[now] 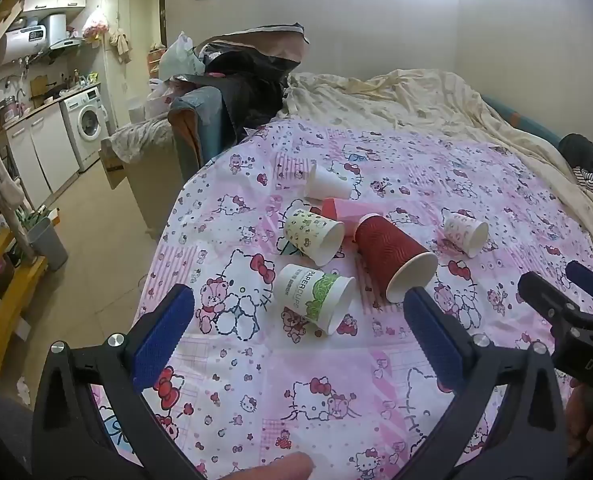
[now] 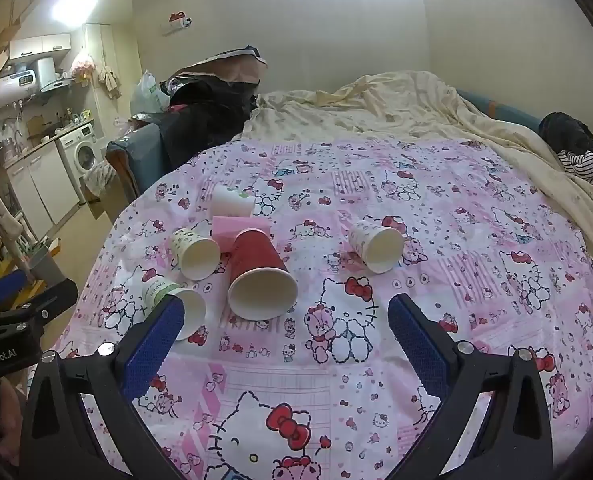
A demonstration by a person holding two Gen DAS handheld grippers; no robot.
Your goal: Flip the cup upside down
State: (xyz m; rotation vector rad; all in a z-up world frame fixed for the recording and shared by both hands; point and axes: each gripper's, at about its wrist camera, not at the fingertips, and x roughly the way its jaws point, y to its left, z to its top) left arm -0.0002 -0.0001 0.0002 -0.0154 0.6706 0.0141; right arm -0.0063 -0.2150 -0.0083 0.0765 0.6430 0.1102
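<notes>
1. Six paper cups lie tipped on their sides on a counter (image 1: 256, 400) draped in a pink cartoon-cat cloth — none stands upright or upside down.
2. The left tongs (image 1: 298, 314) hang spread wide above the cloth, gripping nothing; between their blue pads lies the white cup with green print (image 1: 316, 298), its mouth turned toward the camera and to the right.
3. The right tongs (image 2: 286, 324) are likewise spread wide and empty, with the large red ribbed cup (image 2: 258, 276) just beyond them, its open mouth facing the lens.
4. Beside the red cup on the left rests a cream patterned cup (image 2: 194, 252); a pink cup (image 2: 236, 230) lies behind and touches the red one, and a plain white cup (image 2: 232, 200) lies farthest back.
5. A small white cup with a faint pink pattern (image 2: 374, 244) lies apart to the right of the cluster.
6. In the left wrist view the right tongs enter at the right edge; in the right wrist view the left tongs show at the left edge.
7. Behind the counter — a rumpled cream bedsheet (image 2: 396, 112), and at far left a washing machine (image 1: 86, 124) under a kitchen worktop.
</notes>
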